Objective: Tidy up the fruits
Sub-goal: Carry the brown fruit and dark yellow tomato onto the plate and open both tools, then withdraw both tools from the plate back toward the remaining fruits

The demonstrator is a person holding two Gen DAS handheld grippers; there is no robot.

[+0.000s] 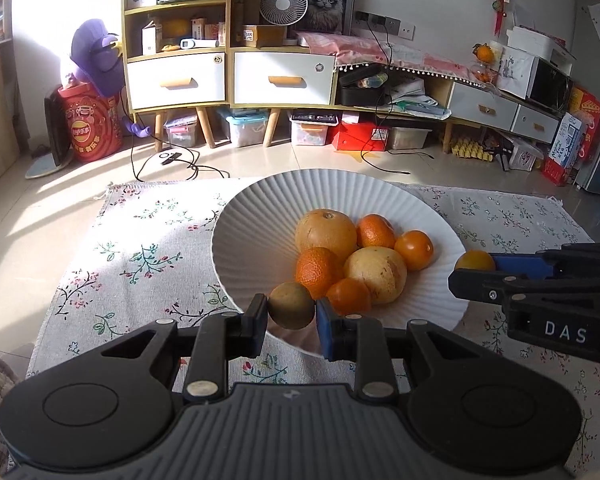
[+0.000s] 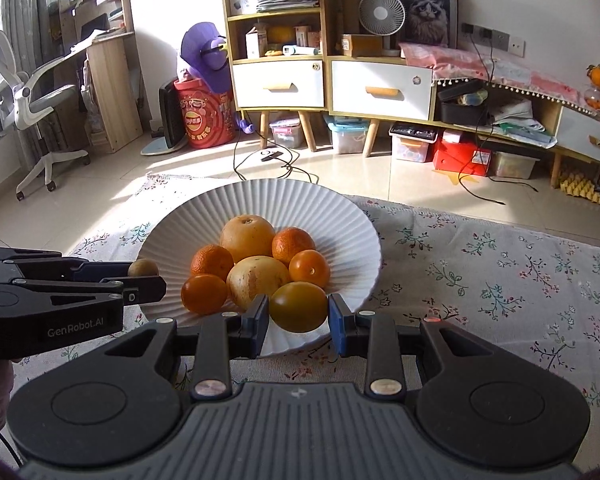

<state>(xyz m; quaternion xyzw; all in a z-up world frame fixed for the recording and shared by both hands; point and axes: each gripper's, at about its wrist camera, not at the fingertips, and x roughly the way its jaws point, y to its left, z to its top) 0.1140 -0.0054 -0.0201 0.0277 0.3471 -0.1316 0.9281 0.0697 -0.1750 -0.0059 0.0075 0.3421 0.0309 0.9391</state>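
A white ribbed bowl [image 1: 260,216] [image 2: 352,232] sits on a floral cloth and holds several oranges and two larger yellow fruits [image 1: 326,232] [image 2: 247,236]. My left gripper [image 1: 291,312] is shut on a small brown-green fruit [image 1: 291,306] at the bowl's near left rim; this gripper also shows in the right wrist view [image 2: 146,276]. My right gripper [image 2: 298,312] is shut on a yellow-orange fruit [image 2: 298,307] over the bowl's near rim; it also shows in the left wrist view [image 1: 474,270] at the bowl's right rim.
The floral cloth [image 1: 140,248] [image 2: 500,280] covers the table around the bowl. Beyond the table edge are a tiled floor, cables, wooden cabinets [image 1: 176,76] and storage boxes. An office chair [image 2: 16,92] stands far left.
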